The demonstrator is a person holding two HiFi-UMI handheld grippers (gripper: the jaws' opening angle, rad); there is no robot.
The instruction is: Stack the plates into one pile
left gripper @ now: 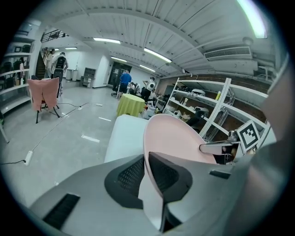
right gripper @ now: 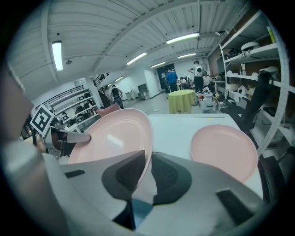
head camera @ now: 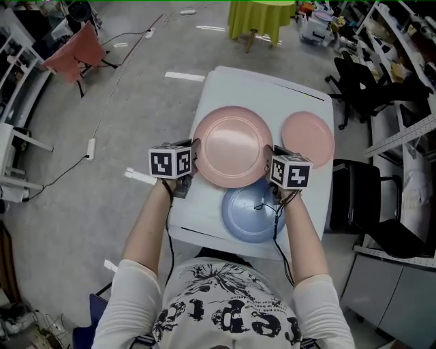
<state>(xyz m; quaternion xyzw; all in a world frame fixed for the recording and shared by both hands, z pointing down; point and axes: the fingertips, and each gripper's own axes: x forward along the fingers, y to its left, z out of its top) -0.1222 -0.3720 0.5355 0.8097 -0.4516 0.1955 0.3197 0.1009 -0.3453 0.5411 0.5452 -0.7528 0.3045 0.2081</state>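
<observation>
A large pink plate (head camera: 231, 143) hangs level just above the white table (head camera: 225, 85), gripped at two opposite rims. My left gripper (head camera: 194, 162) is shut on its left rim, and the rim sits pinched between the pads (left gripper: 146, 173). My right gripper (head camera: 269, 163) is shut on the right rim (right gripper: 148, 173). Below the near edge of the held plate, a blue plate (head camera: 248, 215) lies on the table, partly covered. A smaller pink plate (head camera: 308, 138) rests flat at the right; in the right gripper view this small plate (right gripper: 224, 150) is beyond the jaws.
The table is small, with its edges close on all sides. A black office chair (head camera: 364, 88) and shelving stand to the right. A yellow-green covered table (head camera: 262, 17) stands further back. Cables run across the grey floor (head camera: 88, 146) on the left.
</observation>
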